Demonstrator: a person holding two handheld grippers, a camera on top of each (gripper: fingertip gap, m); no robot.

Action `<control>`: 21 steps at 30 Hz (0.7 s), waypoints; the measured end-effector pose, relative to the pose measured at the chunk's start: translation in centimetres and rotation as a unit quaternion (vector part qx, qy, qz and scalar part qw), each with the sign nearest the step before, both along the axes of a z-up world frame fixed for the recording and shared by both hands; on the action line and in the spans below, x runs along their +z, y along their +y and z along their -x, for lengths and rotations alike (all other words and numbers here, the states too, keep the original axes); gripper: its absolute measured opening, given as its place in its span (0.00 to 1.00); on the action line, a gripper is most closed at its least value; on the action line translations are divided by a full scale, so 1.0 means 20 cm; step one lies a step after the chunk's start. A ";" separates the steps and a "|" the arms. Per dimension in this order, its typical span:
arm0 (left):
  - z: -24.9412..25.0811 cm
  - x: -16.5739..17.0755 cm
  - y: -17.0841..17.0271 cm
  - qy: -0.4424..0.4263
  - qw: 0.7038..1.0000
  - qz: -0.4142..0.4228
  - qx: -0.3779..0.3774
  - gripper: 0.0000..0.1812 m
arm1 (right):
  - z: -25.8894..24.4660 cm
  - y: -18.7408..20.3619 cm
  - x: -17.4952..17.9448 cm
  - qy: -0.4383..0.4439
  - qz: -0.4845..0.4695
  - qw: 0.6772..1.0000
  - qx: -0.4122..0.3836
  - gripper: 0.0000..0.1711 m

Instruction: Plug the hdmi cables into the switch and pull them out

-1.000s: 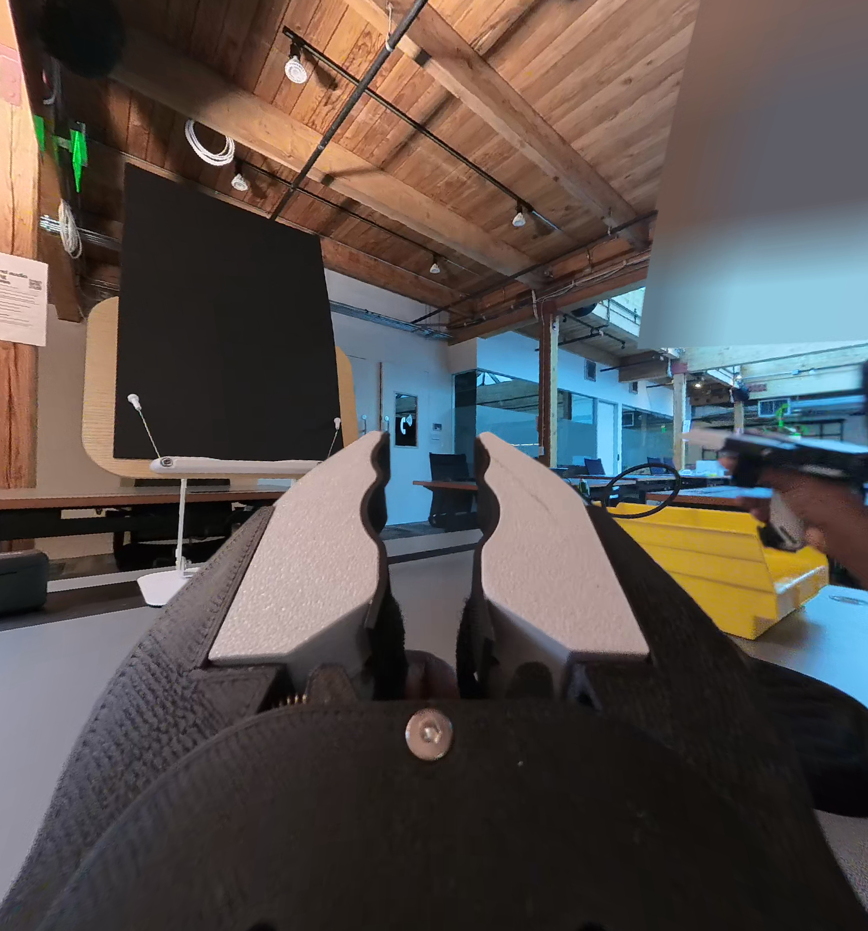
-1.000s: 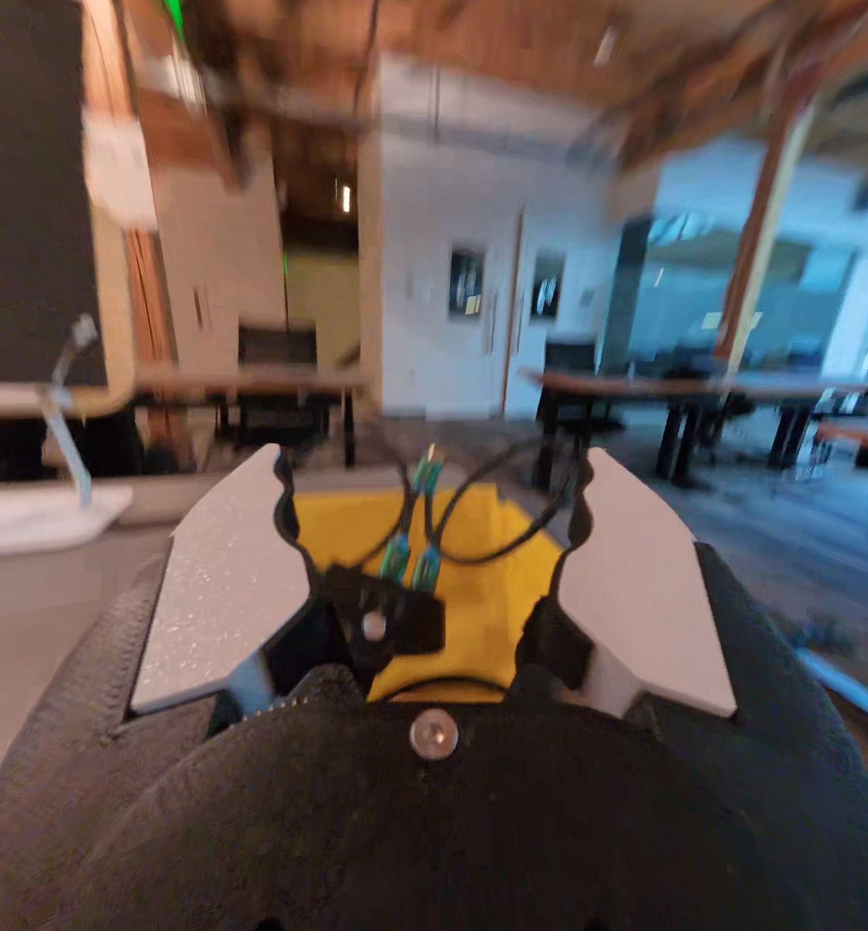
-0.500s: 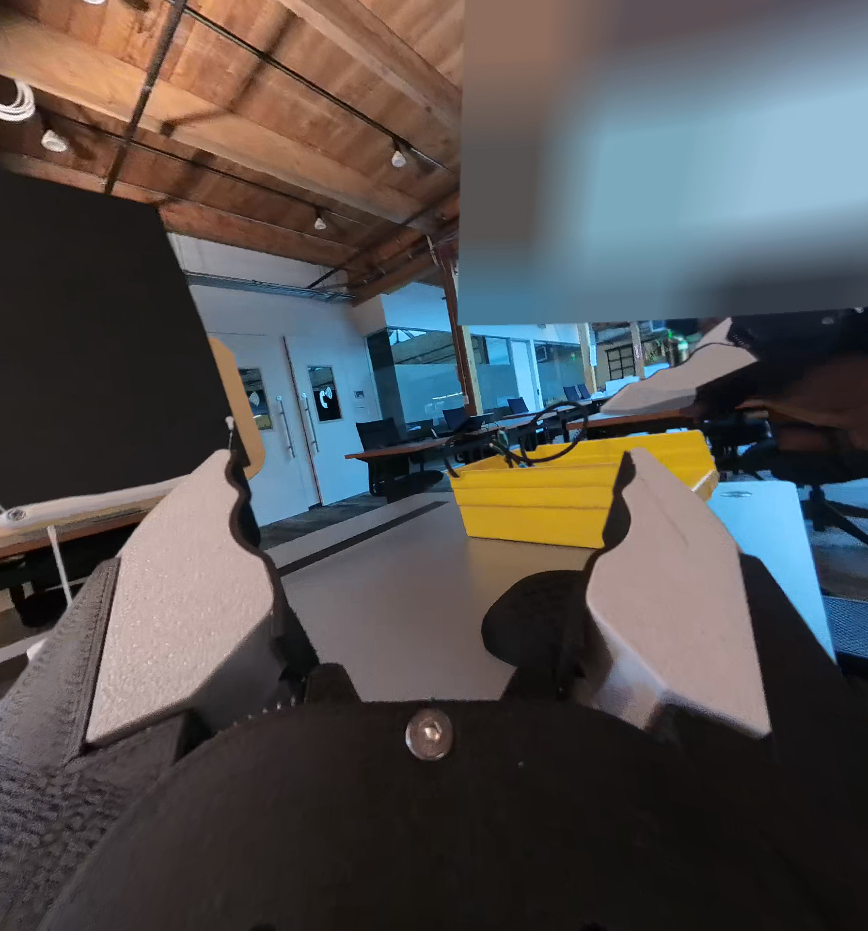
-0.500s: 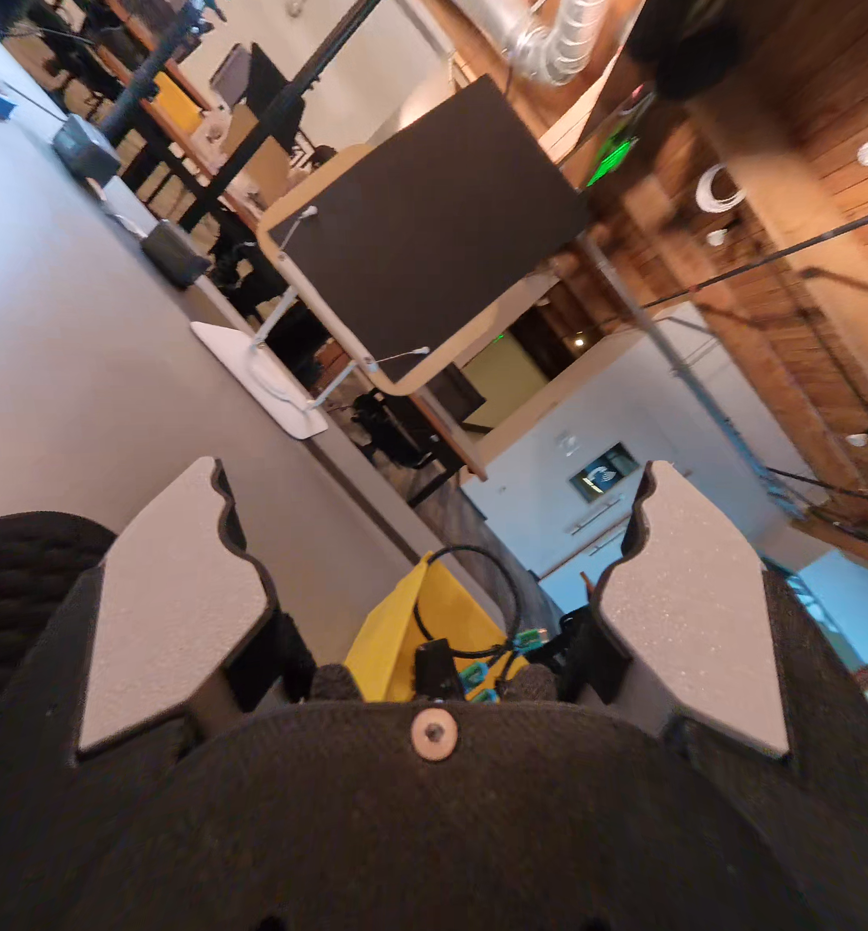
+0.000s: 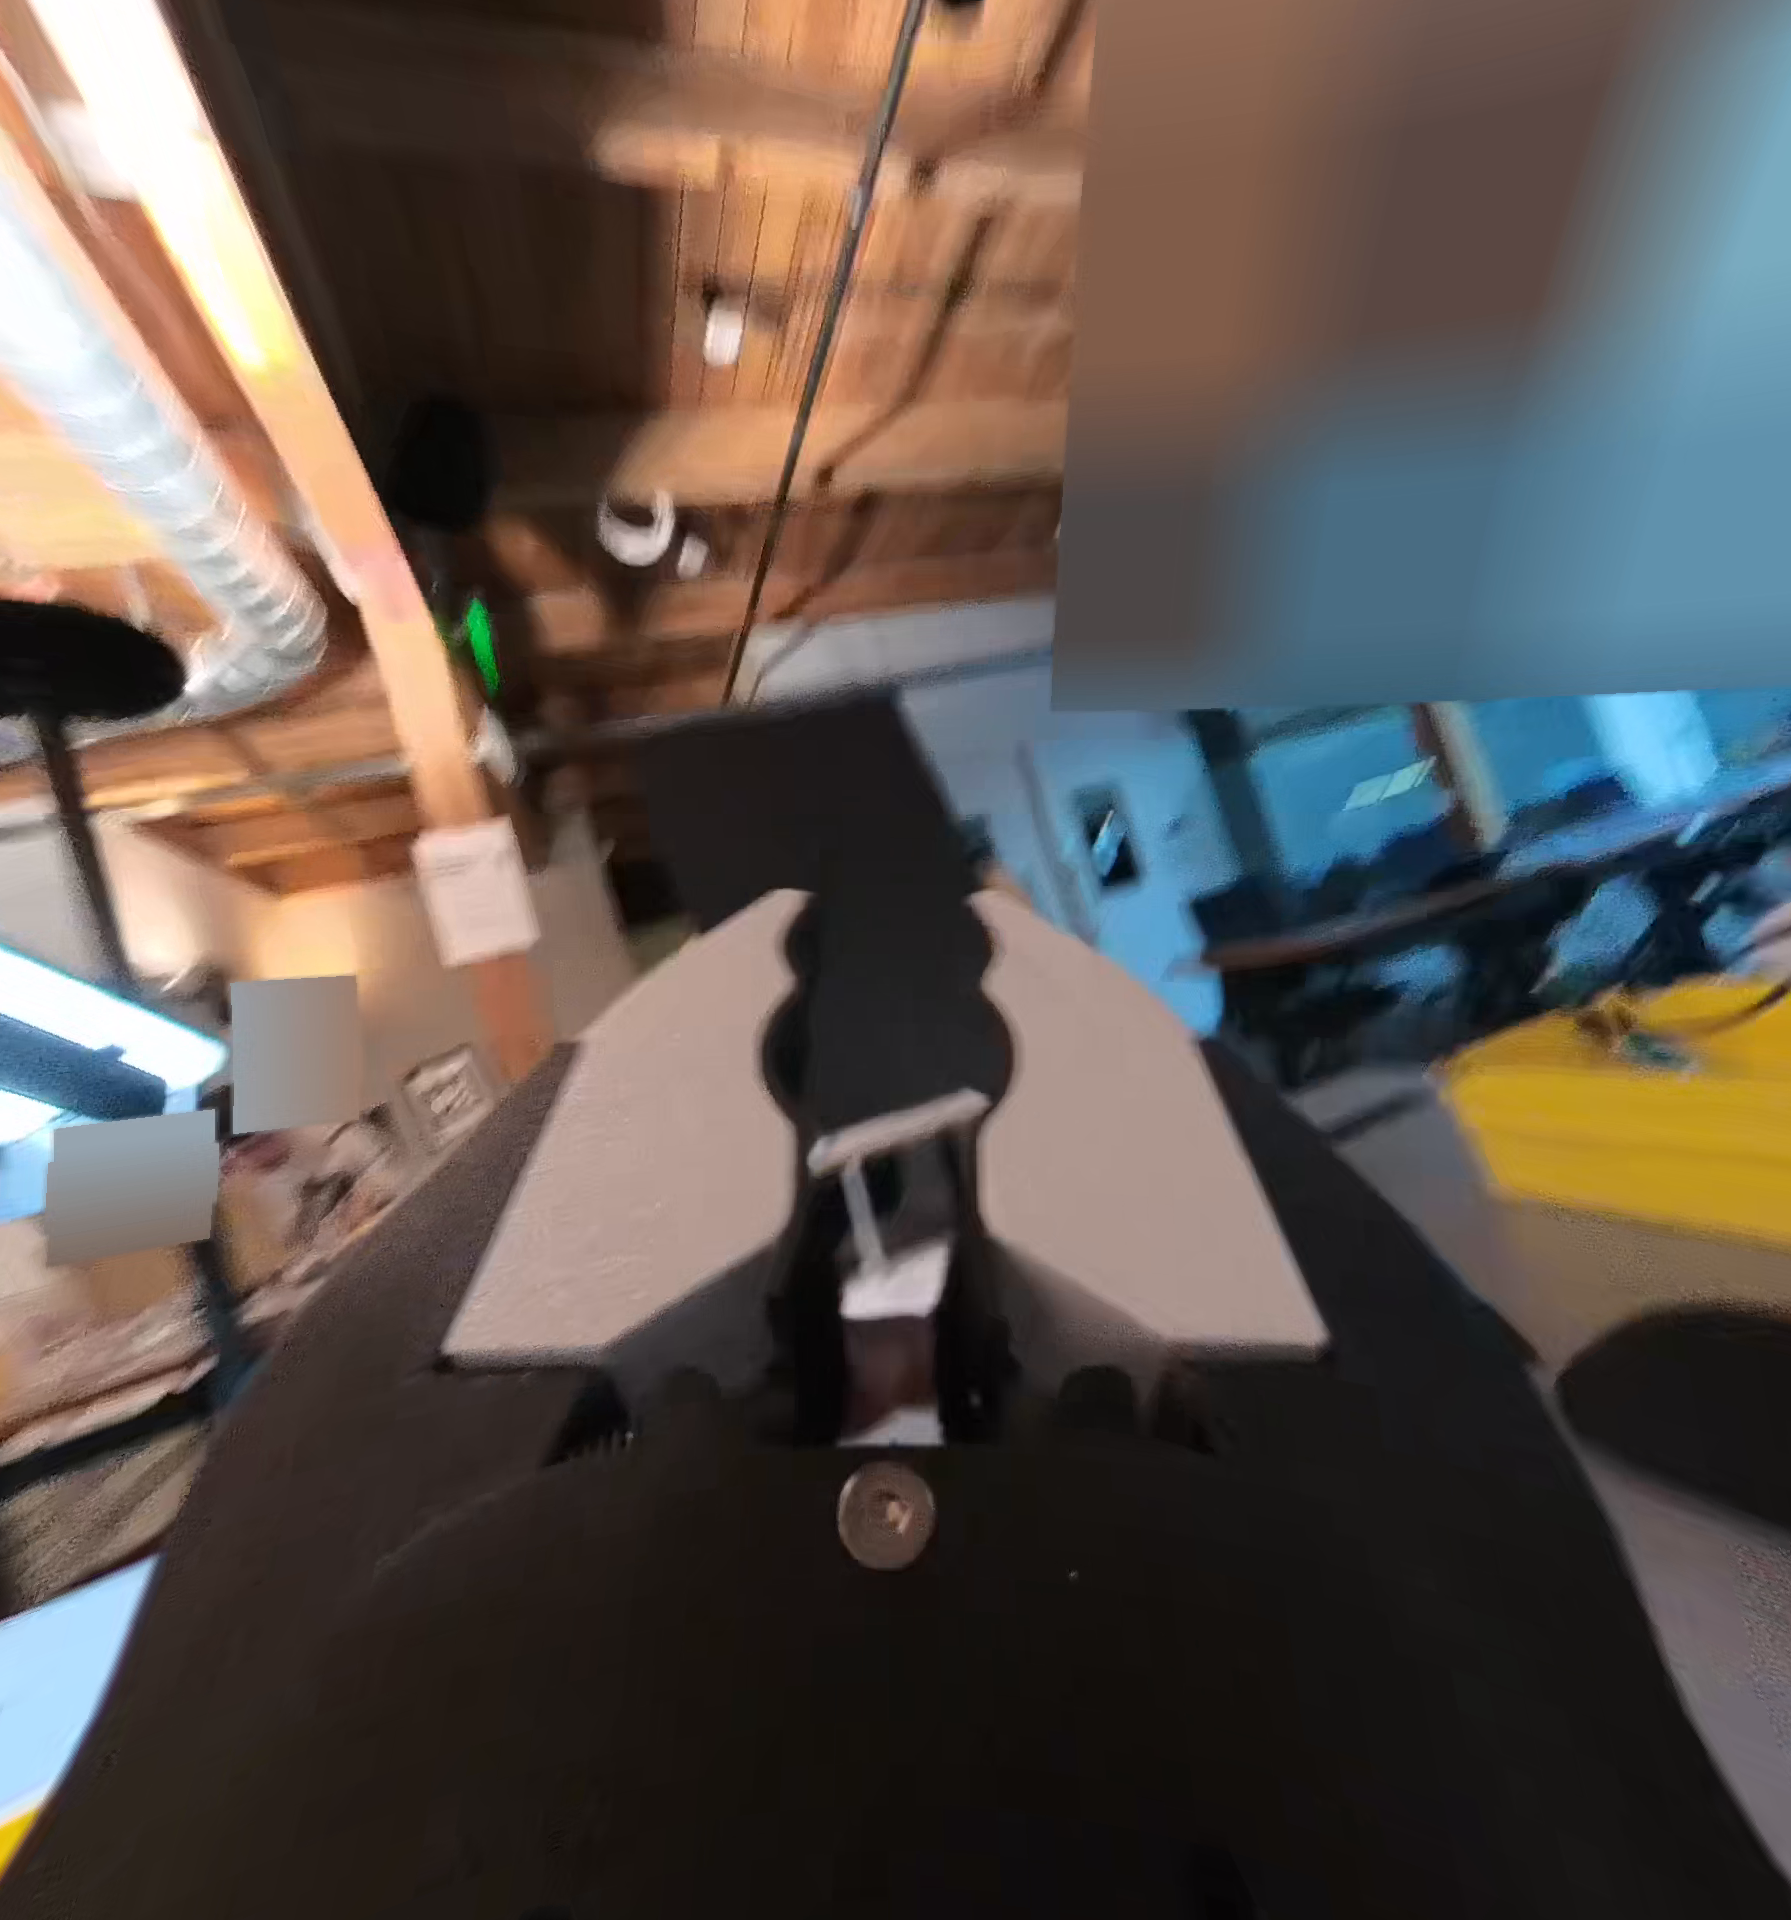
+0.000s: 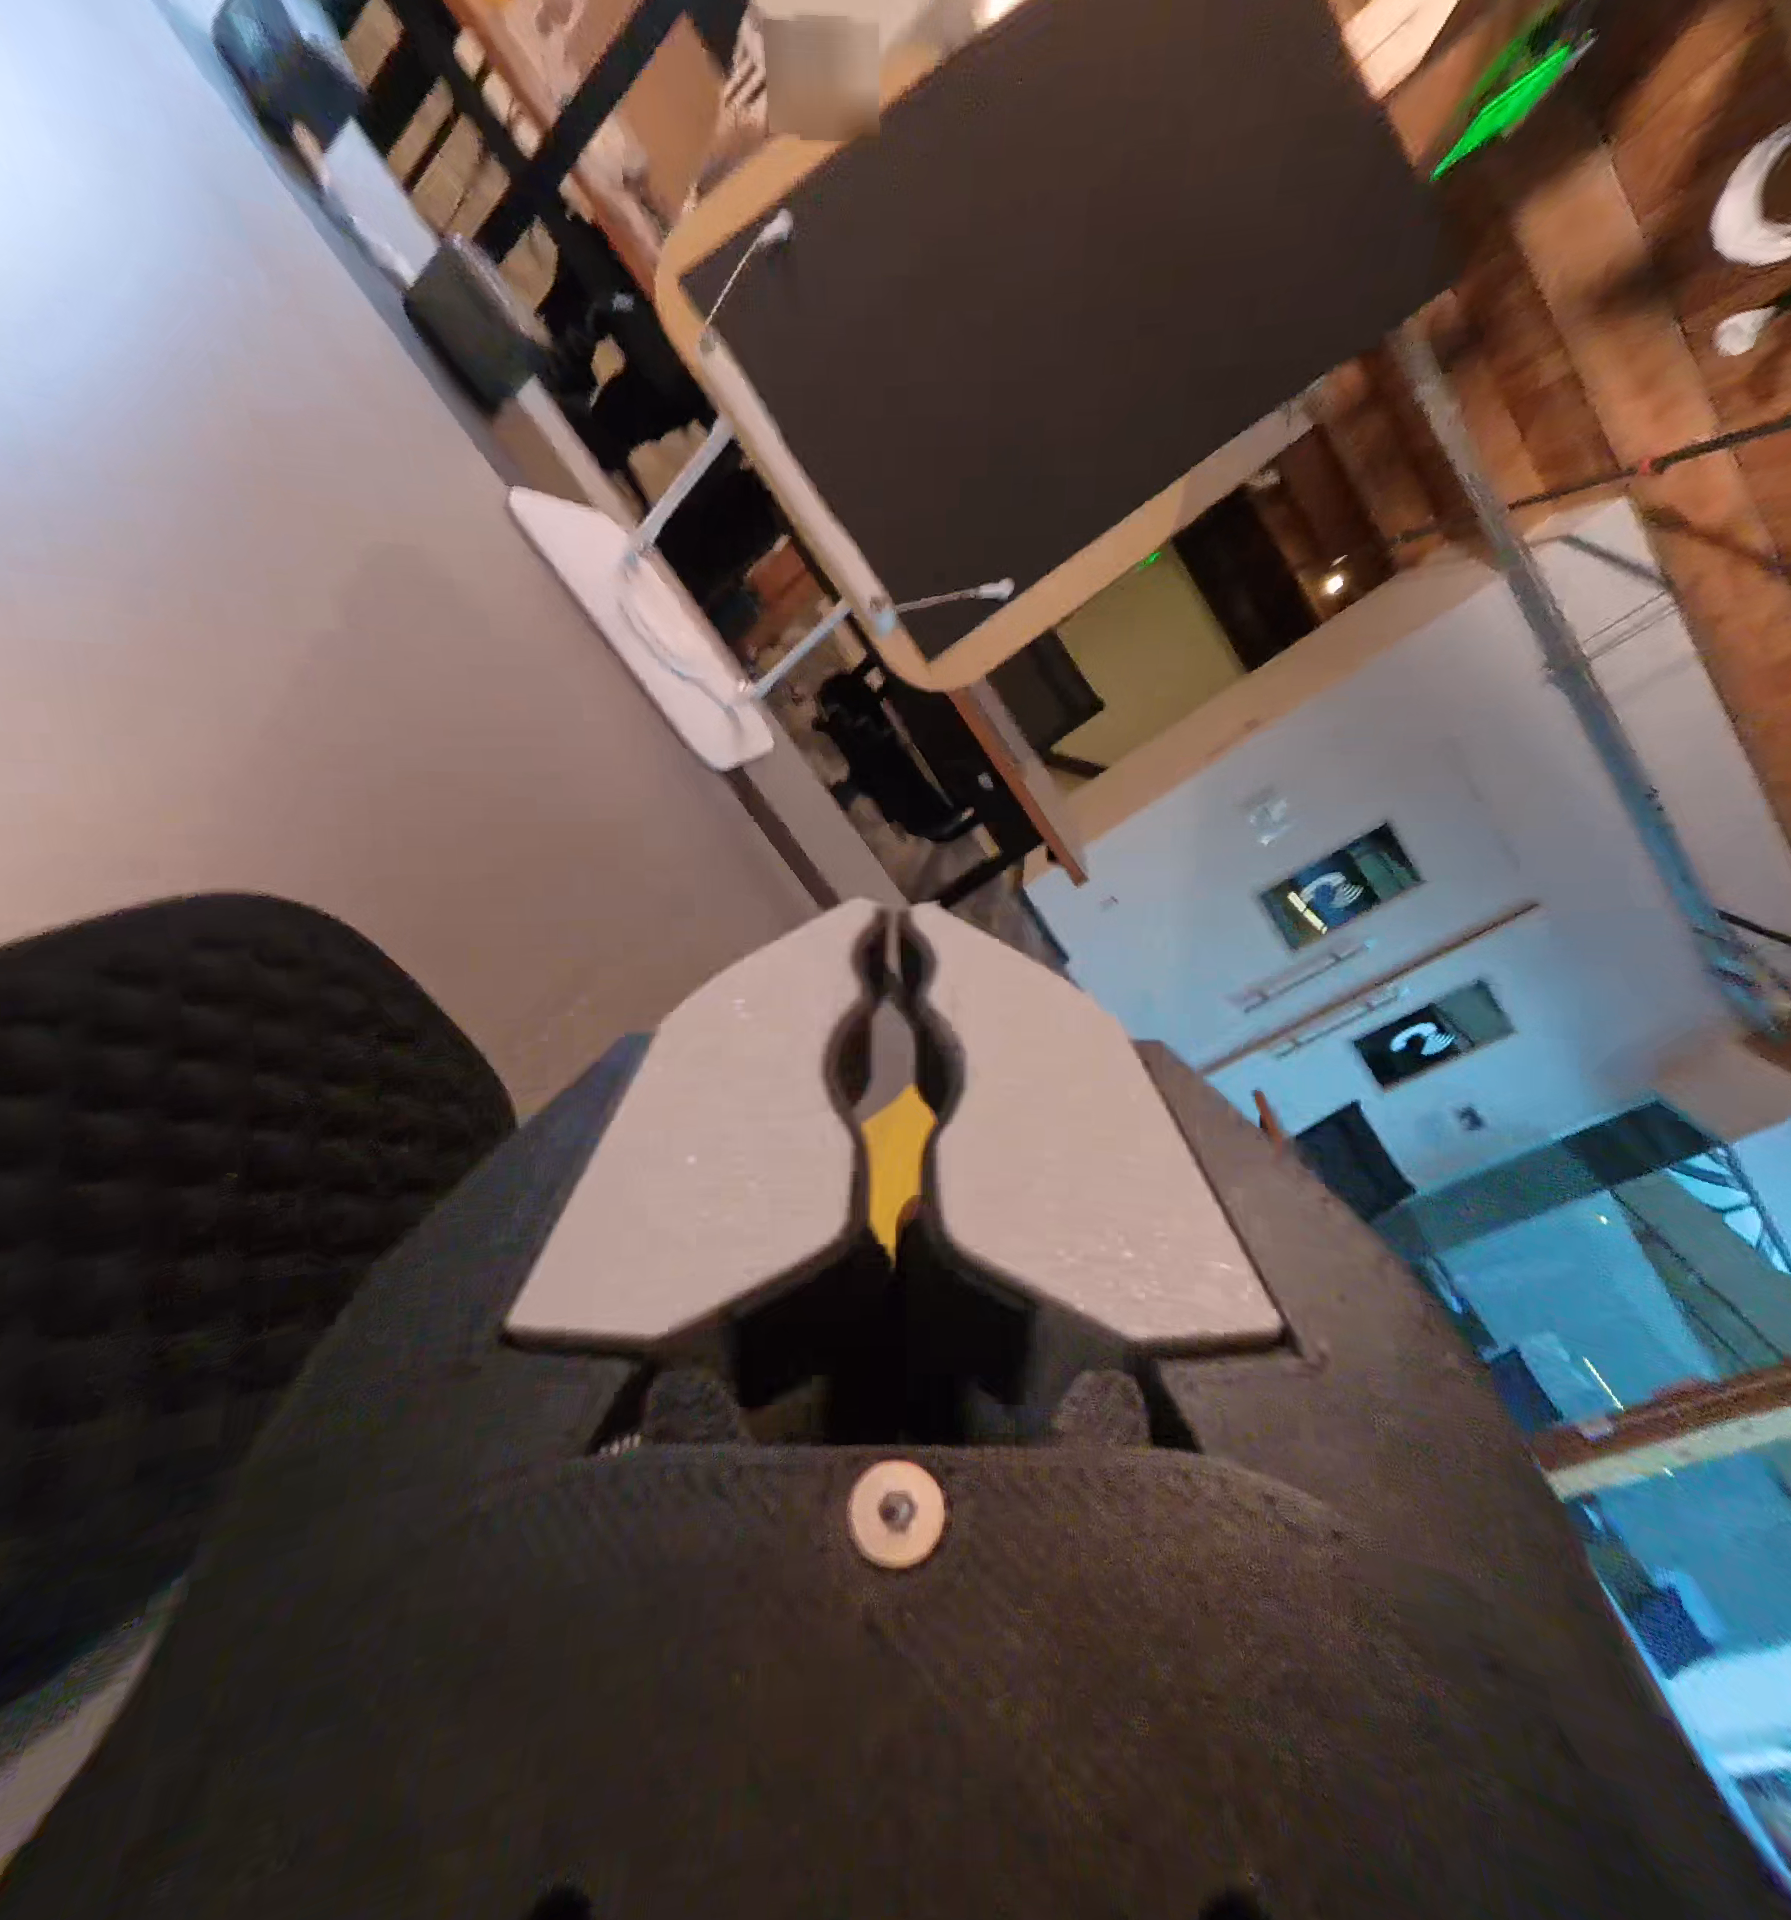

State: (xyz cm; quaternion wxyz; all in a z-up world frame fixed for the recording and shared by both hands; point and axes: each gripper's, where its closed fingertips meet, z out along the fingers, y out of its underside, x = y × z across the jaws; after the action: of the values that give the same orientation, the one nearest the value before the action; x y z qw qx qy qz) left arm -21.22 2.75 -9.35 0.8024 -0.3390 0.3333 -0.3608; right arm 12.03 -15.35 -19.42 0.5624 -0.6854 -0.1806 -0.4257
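My left gripper (image 5: 889, 920) is empty, its jaws a narrow gap apart; this view is blurred by motion. A yellow bin (image 5: 1649, 1112) stands on the grey table at the right, with dark cables (image 5: 1639, 1029) lying on its rim. I cannot make out the switch in either view. My right gripper (image 6: 893, 916) is shut with its tips touching and nothing between them. It is rolled over so the table stands tilted at the left. A sliver of the yellow bin (image 6: 896, 1143) shows through the gap behind its fingers.
A black textured pad (image 6: 143, 1143) lies on the grey table (image 6: 195, 623) close to my right gripper; it also shows in the left wrist view (image 5: 1722, 1392). A white lamp base (image 6: 642, 623) and a black panel (image 6: 1057, 312) stand at the table's far edge.
My left gripper has narrowed from wide open to a small gap and swung left, away from the bin. My right gripper has shut from wide open, still rolled over.
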 end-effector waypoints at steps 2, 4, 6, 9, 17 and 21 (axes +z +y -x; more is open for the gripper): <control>0.08 -0.08 0.16 0.123 0.991 0.034 0.037 0.09 | 0.05 0.01 0.04 0.014 -0.031 0.999 0.037 0.04; 0.15 -0.25 0.33 0.287 0.954 0.075 0.040 0.19 | 0.11 0.03 0.06 0.050 -0.055 0.993 0.091 0.17; 0.25 -0.39 0.59 0.411 0.901 0.097 0.101 0.24 | 0.15 0.03 0.03 0.078 -0.034 0.989 0.121 0.01; 0.36 -0.63 0.88 0.592 0.787 0.119 0.129 0.32 | 0.21 0.03 0.07 0.100 -0.069 0.979 0.166 0.08; 0.42 -1.16 1.16 0.808 0.539 0.237 0.005 0.34 | 0.20 -0.01 0.15 0.108 -0.120 0.967 0.195 0.39; 0.49 -1.35 1.20 0.861 0.449 0.237 0.000 0.40 | 0.15 -0.03 0.15 0.108 -0.131 0.969 0.179 0.40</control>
State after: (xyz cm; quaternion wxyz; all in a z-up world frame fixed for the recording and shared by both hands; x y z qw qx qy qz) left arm -30.95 26.75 -36.31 -0.0071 -0.6534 0.7553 0.0506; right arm 9.13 -15.86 -16.41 0.7304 -0.6045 -0.1812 -0.2614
